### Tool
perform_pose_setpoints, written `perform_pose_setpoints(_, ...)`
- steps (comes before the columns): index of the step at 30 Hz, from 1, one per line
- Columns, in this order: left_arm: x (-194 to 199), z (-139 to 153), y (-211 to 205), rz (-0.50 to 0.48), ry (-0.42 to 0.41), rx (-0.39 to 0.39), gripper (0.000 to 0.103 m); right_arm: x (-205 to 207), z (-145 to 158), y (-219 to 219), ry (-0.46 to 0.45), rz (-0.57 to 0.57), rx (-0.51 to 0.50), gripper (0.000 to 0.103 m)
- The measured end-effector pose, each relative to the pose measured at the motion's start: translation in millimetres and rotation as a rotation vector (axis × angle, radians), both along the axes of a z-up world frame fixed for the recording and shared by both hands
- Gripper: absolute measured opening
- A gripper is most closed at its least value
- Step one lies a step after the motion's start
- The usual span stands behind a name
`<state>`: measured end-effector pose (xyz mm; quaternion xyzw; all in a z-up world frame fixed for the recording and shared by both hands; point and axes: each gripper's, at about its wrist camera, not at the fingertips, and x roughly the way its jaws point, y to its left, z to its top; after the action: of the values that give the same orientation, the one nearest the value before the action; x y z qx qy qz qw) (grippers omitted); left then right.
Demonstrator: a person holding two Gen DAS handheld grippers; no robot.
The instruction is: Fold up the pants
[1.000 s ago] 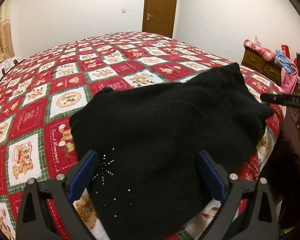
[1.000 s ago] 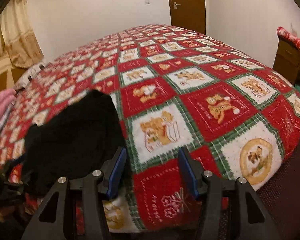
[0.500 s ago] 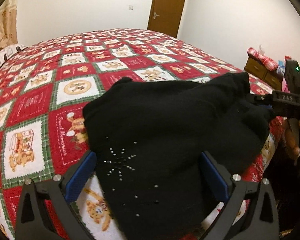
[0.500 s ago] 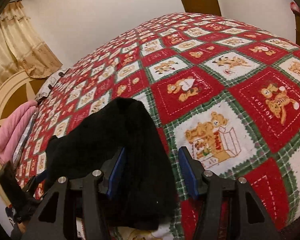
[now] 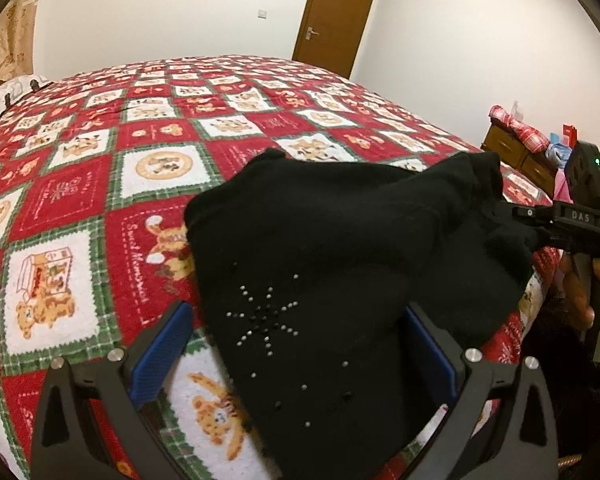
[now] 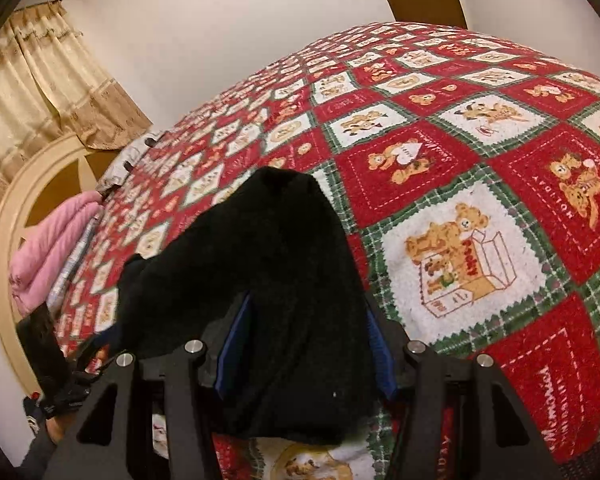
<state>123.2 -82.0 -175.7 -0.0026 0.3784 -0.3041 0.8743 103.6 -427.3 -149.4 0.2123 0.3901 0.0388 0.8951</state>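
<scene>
Bed: your black pants are lying bunched on the bear-print quilt.
Left gripper: gaping wide, gripping nothing.
Right gripper: half-open, straddling cloth, not pinching.
Risk: you're likely grabbing several layers, dragging the heap.

A wide bed fills the room under a red, white and green teddy-bear quilt. Black pants lie bunched near its front edge; pink bedding sits by the headboard.
</scene>
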Motion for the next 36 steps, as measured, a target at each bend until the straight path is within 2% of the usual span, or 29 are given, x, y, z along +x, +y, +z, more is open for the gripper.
perform_pose_setpoints(4,-1,1,5,0.015,-0.001,-0.006,0.103,-1,0,-1,-0.009,-0.001,-0.004,0.056)
perform_pose_setpoints(9,1,4,13,0.039,-0.011,-0.003,0.103,-5,7,2,-0.034,-0.004,-0.060,0.056)
perform_pose_setpoints(13,4,0,21,0.036,0.000,-0.018,0.103,-11,20,7,-0.061,-0.076,-0.162,0.056)
perform_pose_setpoints(16,2,1,20,0.034,-0.010,-0.008,0.103,-20,49,20,-0.147,-0.151,-0.280,0.056)
perform_pose_setpoints(18,1,2,24,0.044,-0.003,-0.026,0.103,-23,69,38,-0.222,-0.111,-0.311,0.056)
perform_pose_setpoints(20,-1,4,30,0.056,0.003,-0.049,0.103,-12,81,67,-0.239,0.013,-0.308,0.056)
perform_pose_setpoints(23,-6,1,35,0.068,0.017,-0.070,0.103,24,76,117,-0.176,0.260,-0.210,0.056)
perform_pose_setpoints(25,-10,-1,32,0.061,0.003,-0.048,0.103,47,66,143,-0.123,0.343,-0.174,0.056)
perform_pose_setpoints(28,-14,-2,29,0.050,-0.023,0.000,0.103,91,42,179,0.001,0.464,-0.055,0.056)
perform_pose_setpoints(30,-16,-4,30,0.047,-0.031,0.014,0.103,114,15,199,0.121,0.523,0.035,0.056)
perform_pose_setpoints(32,-18,-5,33,0.046,-0.034,0.014,0.103,127,-12,217,0.187,0.539,0.010,0.056)
perform_pose_setpoints(34,-20,-4,35,0.048,-0.029,0.000,0.103,125,-13,223,0.149,0.546,-0.031,0.056)
perform_pose_setpoints(36,-19,-2,38,0.044,-0.013,-0.030,0.103,117,-3,217,0.119,0.538,-0.015,0.056)
